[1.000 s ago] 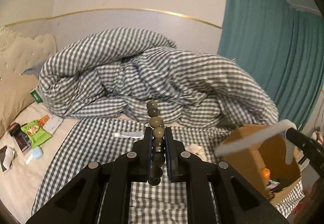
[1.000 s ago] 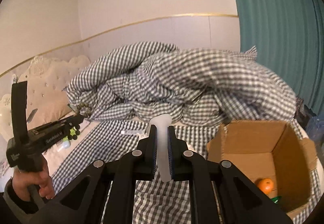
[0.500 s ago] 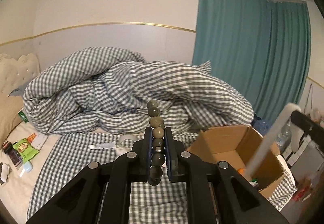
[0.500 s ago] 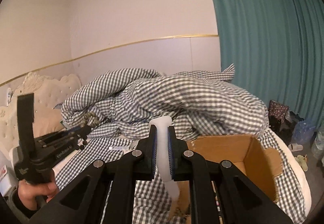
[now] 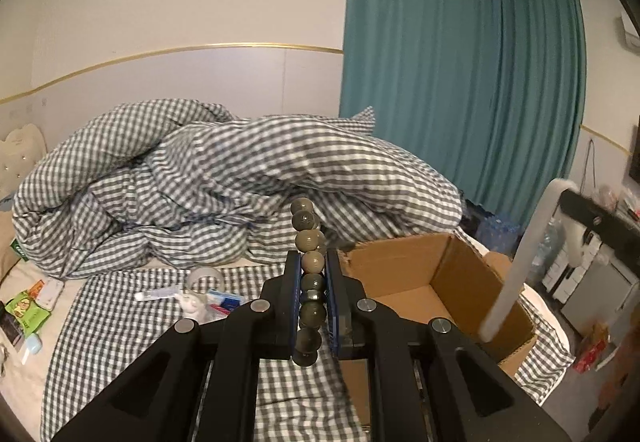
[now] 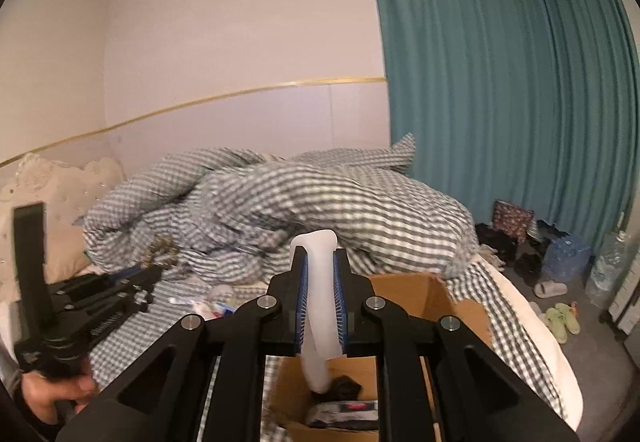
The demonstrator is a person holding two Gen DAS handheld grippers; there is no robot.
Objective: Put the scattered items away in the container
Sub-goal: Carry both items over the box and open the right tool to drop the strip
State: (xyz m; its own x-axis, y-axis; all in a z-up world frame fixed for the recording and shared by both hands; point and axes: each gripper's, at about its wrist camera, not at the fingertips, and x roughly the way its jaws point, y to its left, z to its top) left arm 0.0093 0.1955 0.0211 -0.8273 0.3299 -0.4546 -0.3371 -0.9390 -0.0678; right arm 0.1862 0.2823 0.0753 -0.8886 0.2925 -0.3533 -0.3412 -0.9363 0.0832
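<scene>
Left wrist view, left tongs (image 5: 313, 296) clamping bead bracelet (image 5: 309, 274), cardboard box (image 5: 440, 282) beside

We've got a grey-and-white gingham duvet (image 5: 224, 178) piled at 10 o'clock, teal curtains (image 5: 460, 82) up at 1, a plain brown cardboard box (image 5: 404, 278) at 4. Olive-green beads (image 5: 310, 262) sit between blue pads, with a milky white strip (image 6: 318, 306) in the other black gripper (image 6: 320, 302). Gold trim line (image 5: 200, 50) on the off-white wall.

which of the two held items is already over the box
The long white strip clamped in the right gripper: its lower end hangs inside the cardboard box. The bead bracelet in the left gripper is beside the box.
</scene>
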